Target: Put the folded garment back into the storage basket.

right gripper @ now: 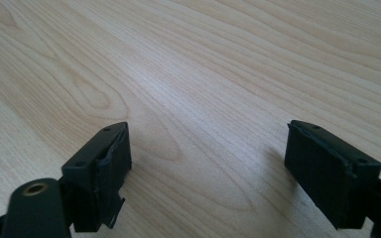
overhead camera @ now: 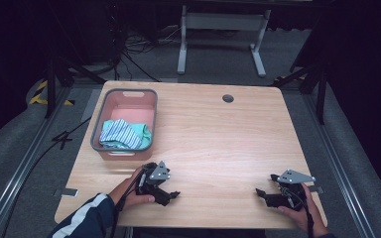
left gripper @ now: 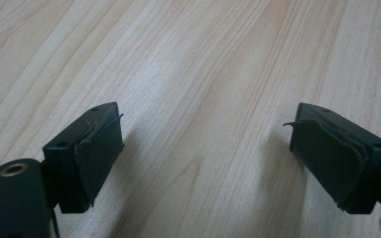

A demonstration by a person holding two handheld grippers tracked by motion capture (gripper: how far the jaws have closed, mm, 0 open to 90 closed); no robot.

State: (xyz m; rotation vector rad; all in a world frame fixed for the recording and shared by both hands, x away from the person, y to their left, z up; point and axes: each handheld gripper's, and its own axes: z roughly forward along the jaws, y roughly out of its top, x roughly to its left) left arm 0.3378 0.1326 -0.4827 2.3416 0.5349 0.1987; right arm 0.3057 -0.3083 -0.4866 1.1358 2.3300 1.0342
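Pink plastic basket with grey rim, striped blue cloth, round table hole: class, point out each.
Pink plastic basket (overhead camera: pixel 128 94), high view, far rim.
Striped blue cloth (overhead camera: pixel 120 134), high view, middle.
Round table hole (overhead camera: pixel 227 98), high view, centre.

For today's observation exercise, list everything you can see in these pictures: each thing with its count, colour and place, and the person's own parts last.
Table: one, light wood, centre of the high view.
Basket: one, pink with grey rim, far left part of the table.
Cloths: a bundle, striped blue-white and teal, in the basket's near end; count unclear.
Cable hole: one, dark, far edge of the table.
White frame: one, on the floor beyond the table.
Left gripper: one, black, near edge, open over bare wood.
Right gripper: one, black, near right, open over bare wood.
Left hand: dark sleeve with white stripes.
Right hand: near right edge.
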